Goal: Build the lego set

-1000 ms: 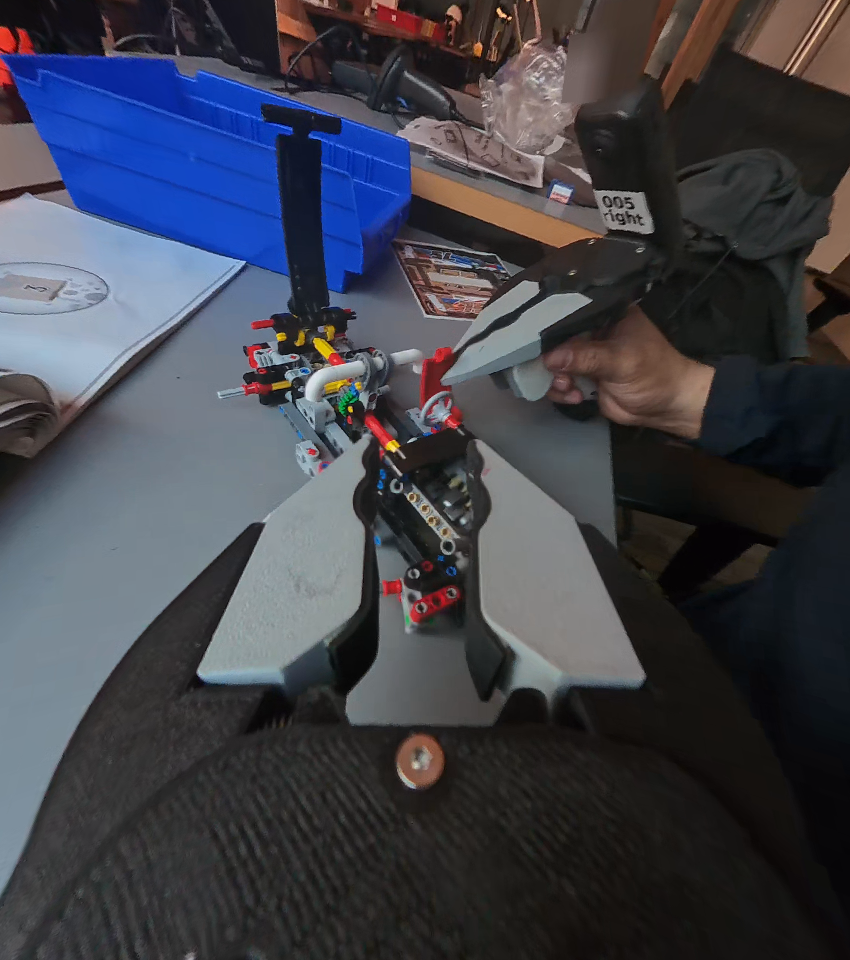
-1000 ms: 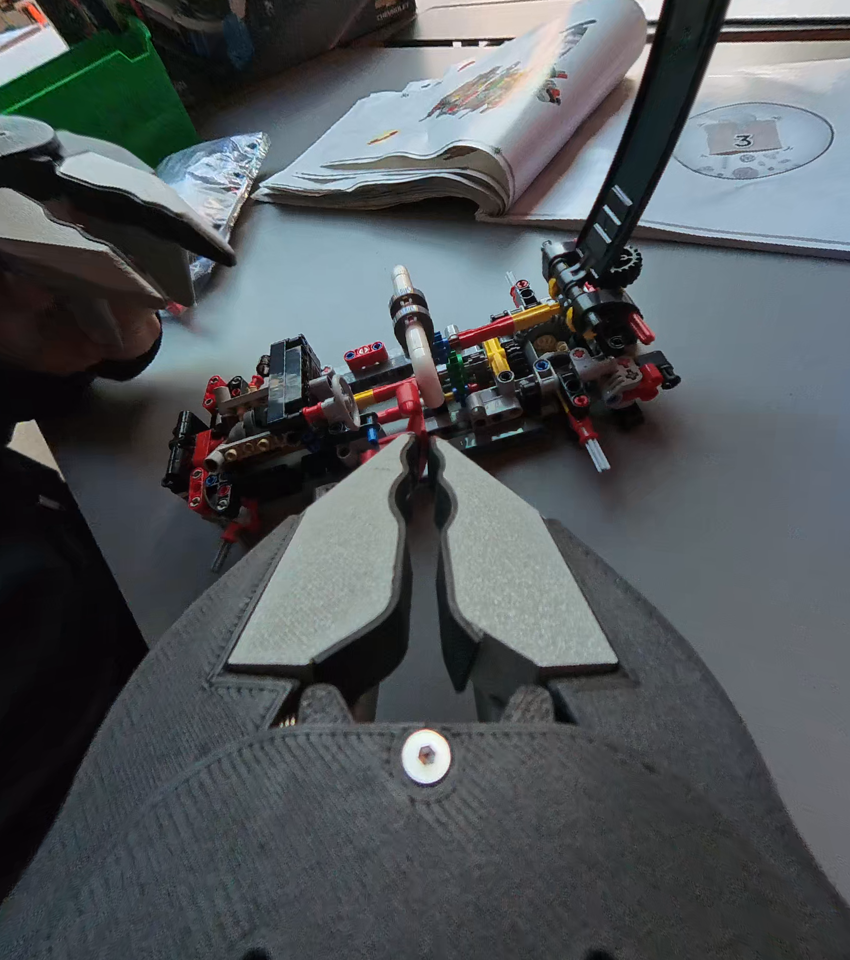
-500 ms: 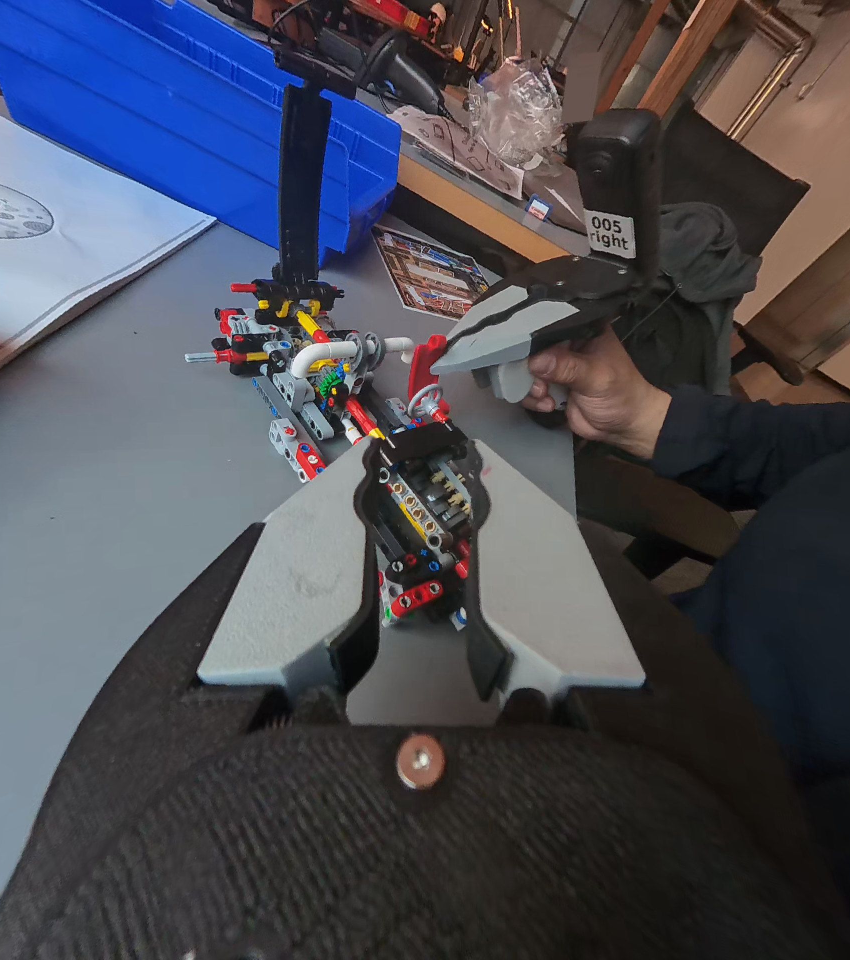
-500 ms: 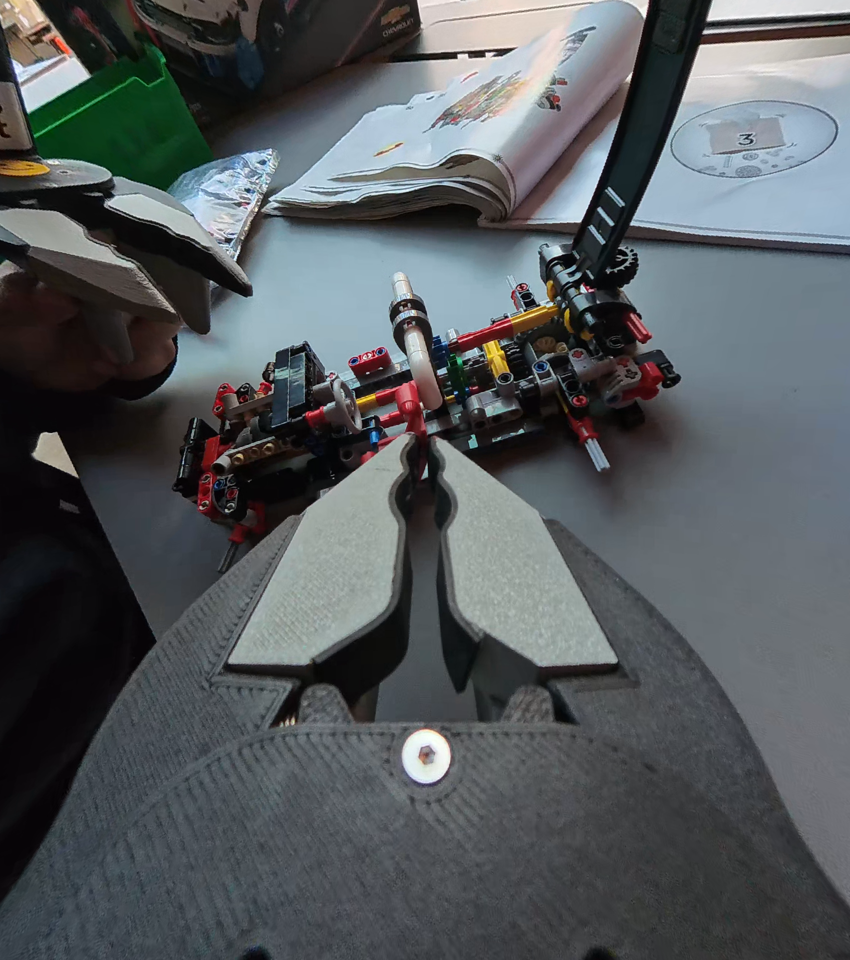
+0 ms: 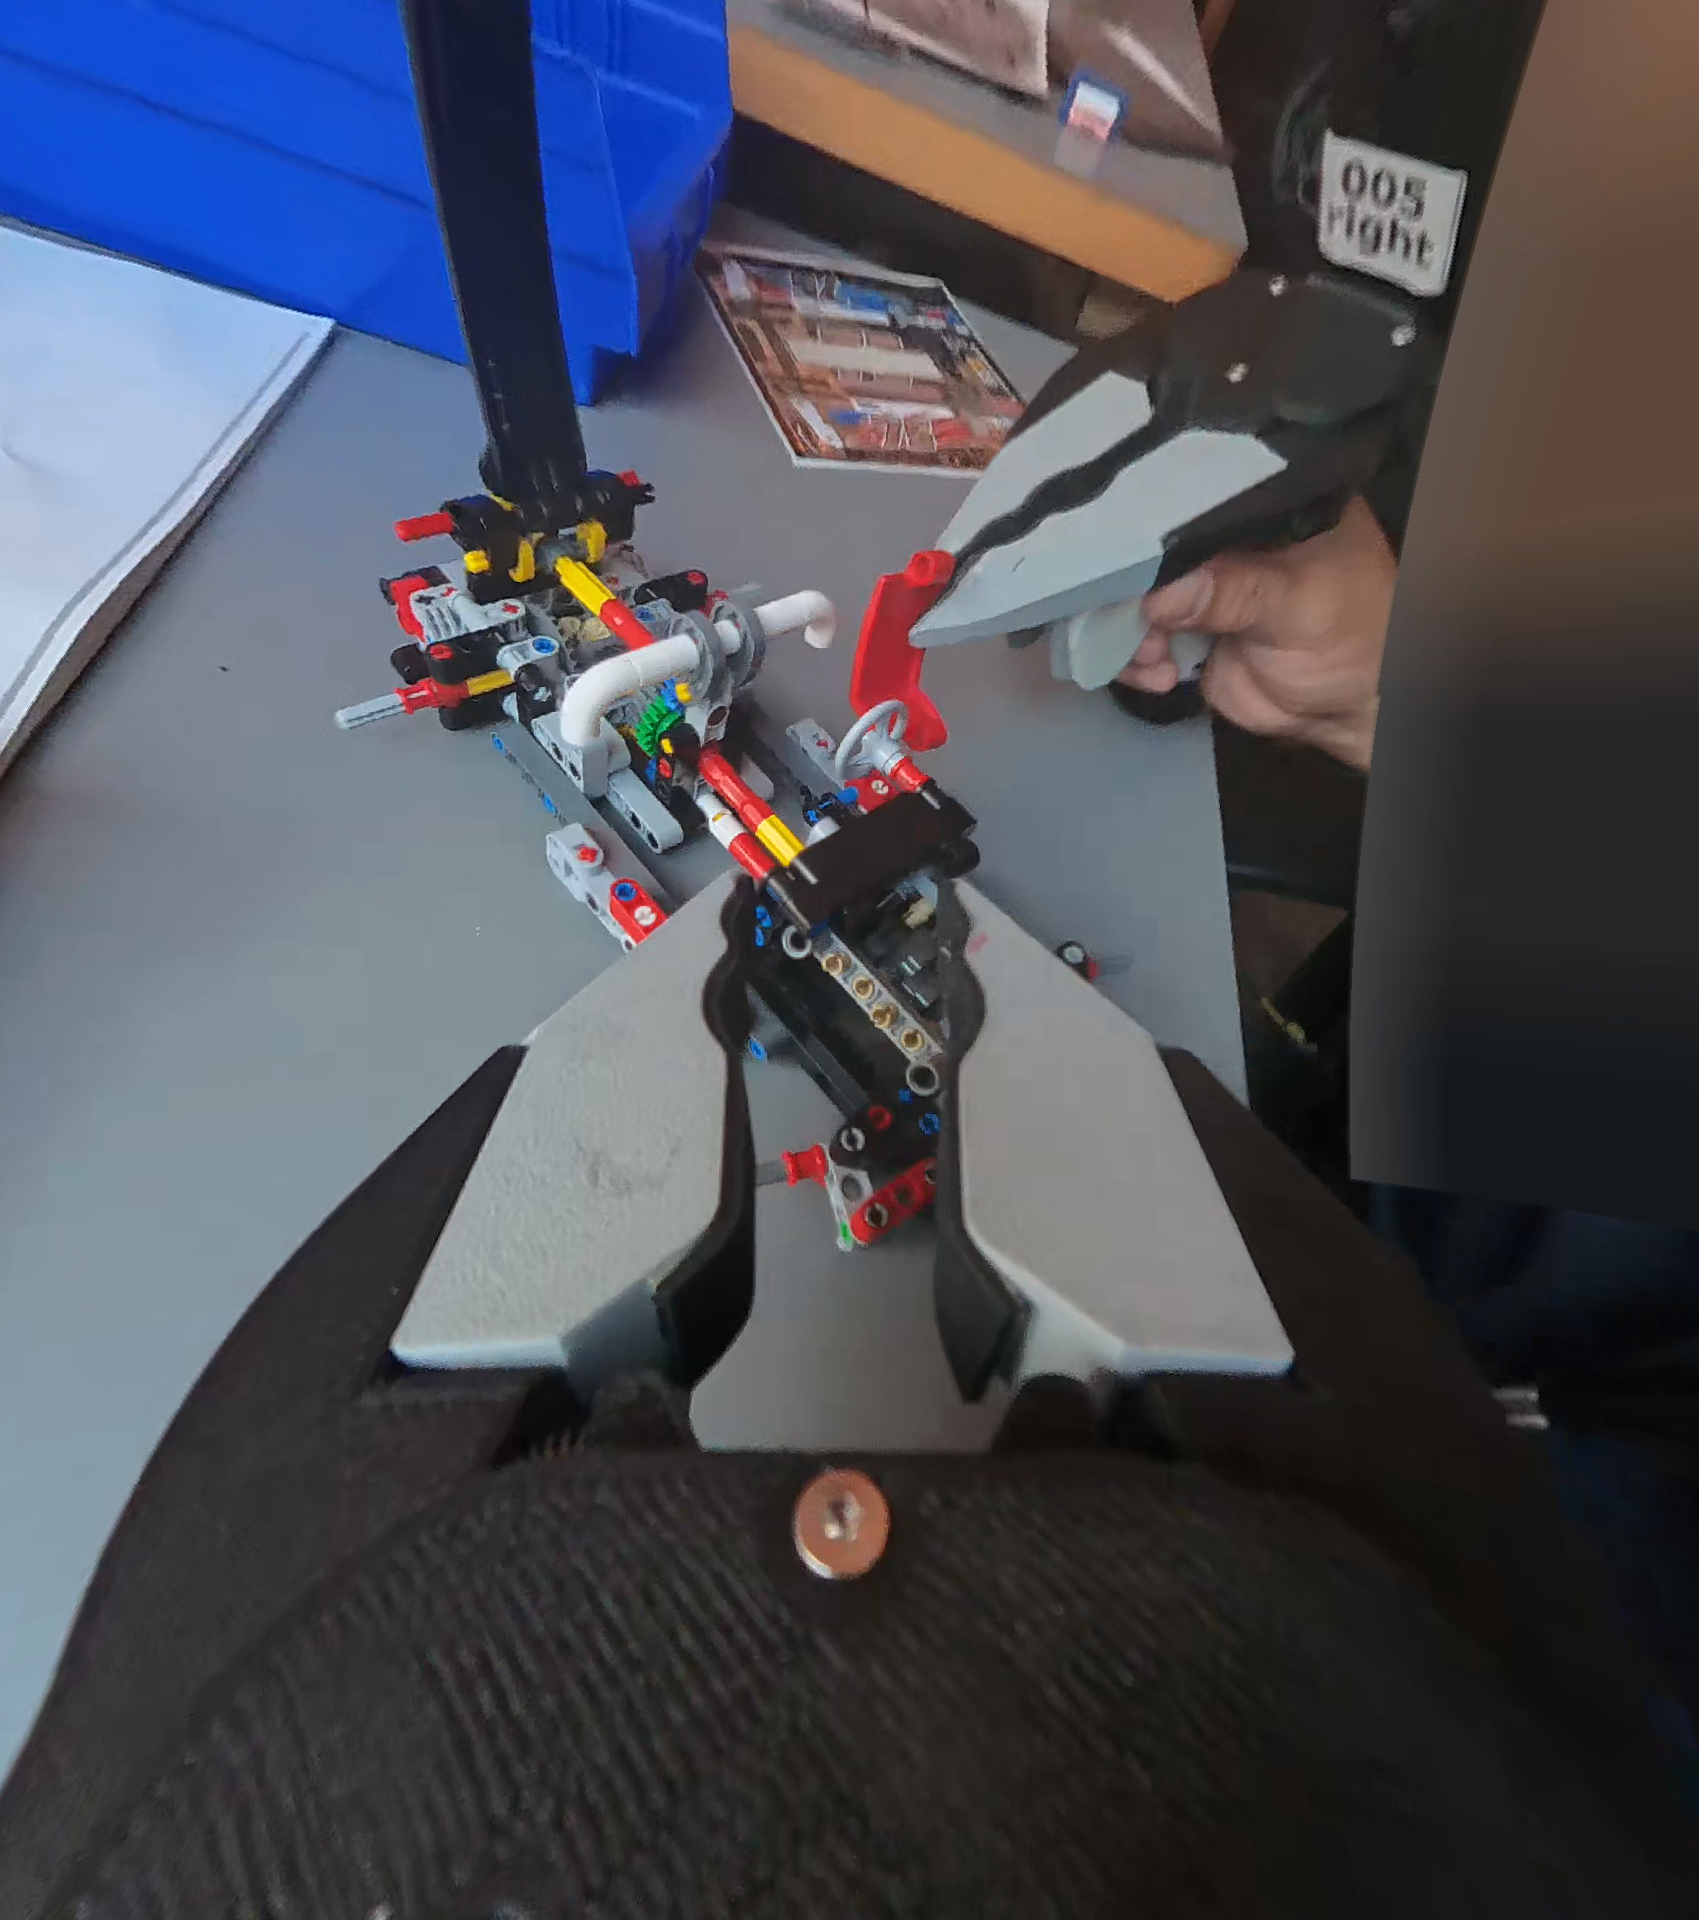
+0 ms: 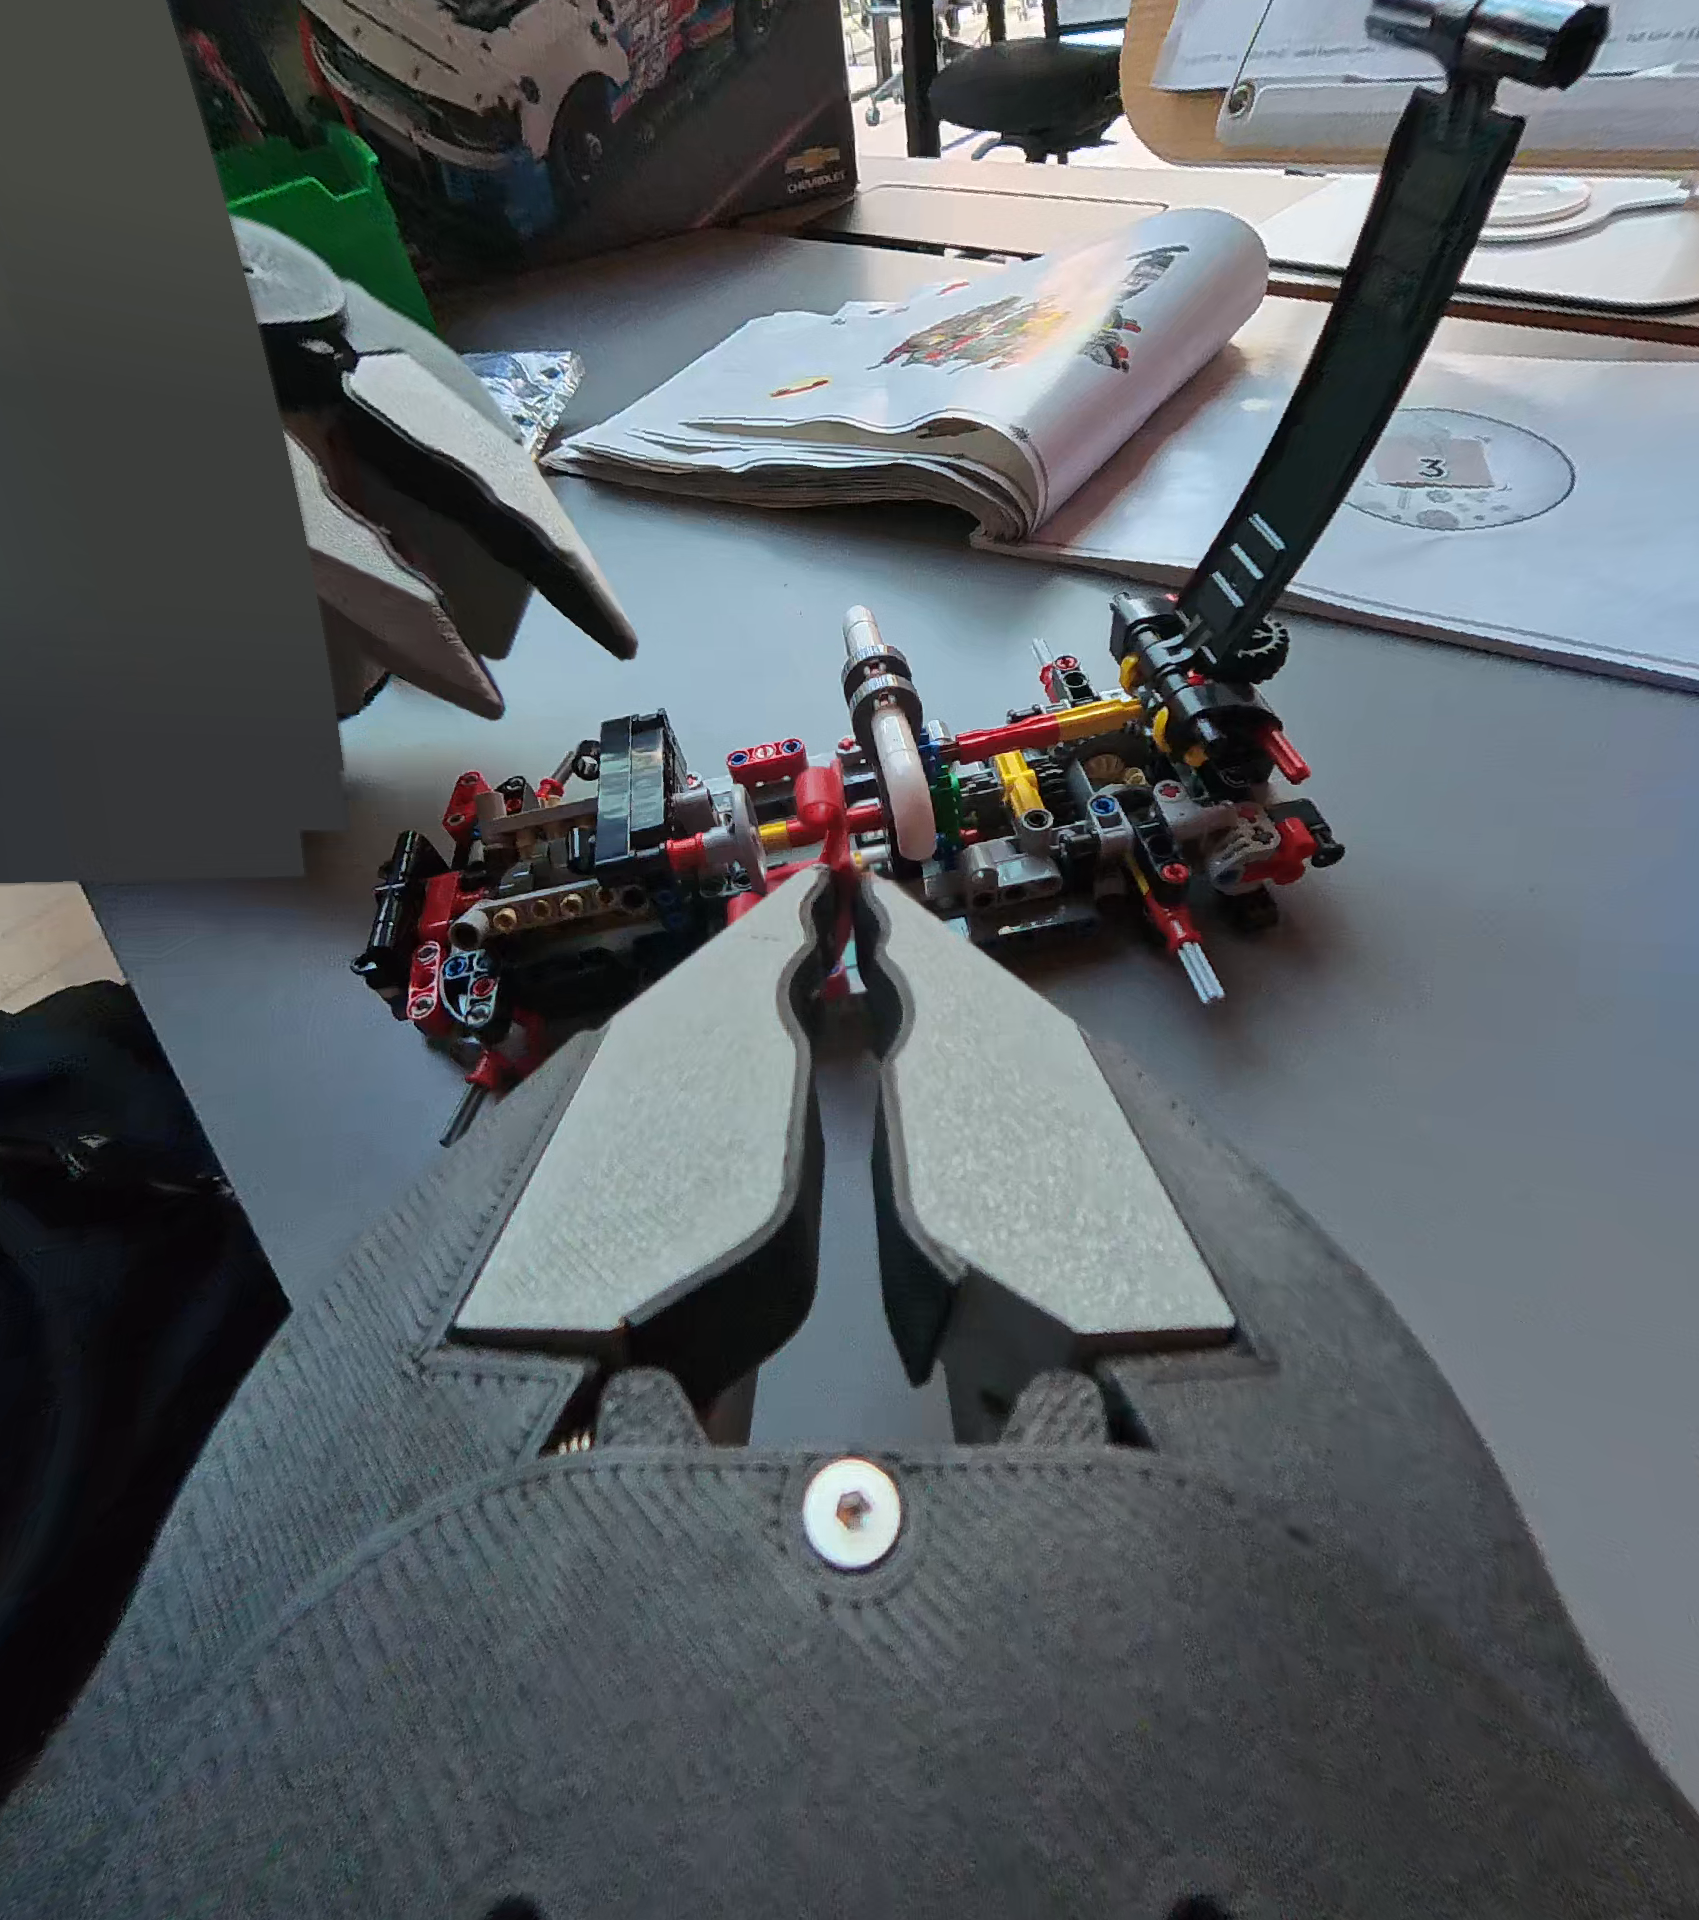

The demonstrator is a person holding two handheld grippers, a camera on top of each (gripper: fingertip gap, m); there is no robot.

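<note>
A small brick-built car chassis (image 5: 637,707) with a tall black beam (image 5: 502,260) standing at its far end lies on the grey table (image 5: 149,987). My left gripper (image 5: 845,904) is open and hovers over the chassis's black near end, which shows between its fingers. In the right wrist view the left gripper (image 6: 564,675) hangs clear above the chassis (image 6: 1032,821). My right gripper (image 6: 840,883) is shut on a thin red curved piece (image 6: 814,795). The left wrist view shows the right gripper (image 5: 928,613) pinching the top of this piece (image 5: 881,665), whose lower end stands beside the grey steering wheel (image 5: 876,727).
A blue bin (image 5: 201,135) stands behind the chassis. An open instruction booklet (image 6: 928,416) lies on a white printed sheet (image 6: 1551,499). A green bin (image 6: 325,208) and a printed box (image 6: 616,104) stand farther back. A leaflet (image 5: 855,364) lies near the table's edge. One gripper's finger ends stand about 9 cm off the other's.
My left gripper has moved in closer over the chassis's black end, still open. My right gripper has stayed shut on the red piece, almost still.
</note>
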